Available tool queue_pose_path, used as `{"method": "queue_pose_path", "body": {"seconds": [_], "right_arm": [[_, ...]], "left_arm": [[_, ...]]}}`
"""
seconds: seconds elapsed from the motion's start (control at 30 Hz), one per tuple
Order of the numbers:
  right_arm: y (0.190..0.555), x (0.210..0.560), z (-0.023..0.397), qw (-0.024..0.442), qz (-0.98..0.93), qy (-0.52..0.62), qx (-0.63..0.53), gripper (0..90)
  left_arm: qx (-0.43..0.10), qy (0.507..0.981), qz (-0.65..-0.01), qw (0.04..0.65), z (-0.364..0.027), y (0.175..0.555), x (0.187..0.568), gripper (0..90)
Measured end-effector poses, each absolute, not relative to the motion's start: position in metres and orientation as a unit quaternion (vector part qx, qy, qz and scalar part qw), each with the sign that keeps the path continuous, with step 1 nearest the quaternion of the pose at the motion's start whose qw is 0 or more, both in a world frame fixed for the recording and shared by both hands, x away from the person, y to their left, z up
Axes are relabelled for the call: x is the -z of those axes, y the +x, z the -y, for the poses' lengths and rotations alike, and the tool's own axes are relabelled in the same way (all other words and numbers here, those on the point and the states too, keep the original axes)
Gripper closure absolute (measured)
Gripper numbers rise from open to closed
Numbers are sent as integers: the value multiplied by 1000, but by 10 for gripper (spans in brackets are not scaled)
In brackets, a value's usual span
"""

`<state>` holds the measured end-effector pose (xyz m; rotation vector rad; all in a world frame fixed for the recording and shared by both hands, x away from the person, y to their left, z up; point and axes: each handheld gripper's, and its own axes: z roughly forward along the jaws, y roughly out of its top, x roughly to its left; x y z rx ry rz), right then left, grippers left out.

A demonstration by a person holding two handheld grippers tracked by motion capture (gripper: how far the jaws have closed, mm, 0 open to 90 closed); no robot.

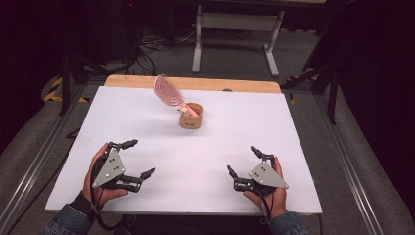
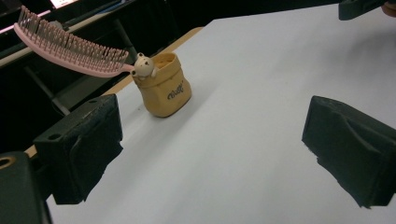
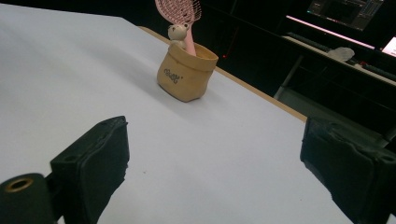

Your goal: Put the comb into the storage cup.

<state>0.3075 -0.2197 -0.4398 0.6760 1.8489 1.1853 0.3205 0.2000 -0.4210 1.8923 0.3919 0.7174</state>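
Observation:
A small tan sack-shaped holder [image 1: 191,116] [image 2: 164,86] [image 3: 187,72] stands toward the back middle of the white table [image 1: 147,127]. A pink hairbrush [image 1: 169,91] [image 2: 65,46] [image 3: 180,11] stands in it, head up and leaning left, with a little bear figure [image 2: 144,65] [image 3: 177,32] at the rim. My left gripper [image 1: 138,157] is open near the front left, held in a hand. Toward the front right is my right gripper [image 1: 242,159], also open and empty. Both sit well short of the holder.
A wooden edge [image 1: 195,83] runs along the table's back. Beyond it stand a grey table frame [image 1: 235,29] and cables on the floor. Metal rails flank the table on both sides. The other gripper's tip [image 2: 362,7] peeks in at the left gripper view's top right.

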Motion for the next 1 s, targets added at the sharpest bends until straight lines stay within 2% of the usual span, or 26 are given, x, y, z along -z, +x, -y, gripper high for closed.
{"method": "queue_pose_path", "body": {"seconds": [1.0], "right_arm": [[306,440,219,402,-736,266,-476,87]], "left_arm": [[-296,799,-198,484,-219,323,453,61]]}}
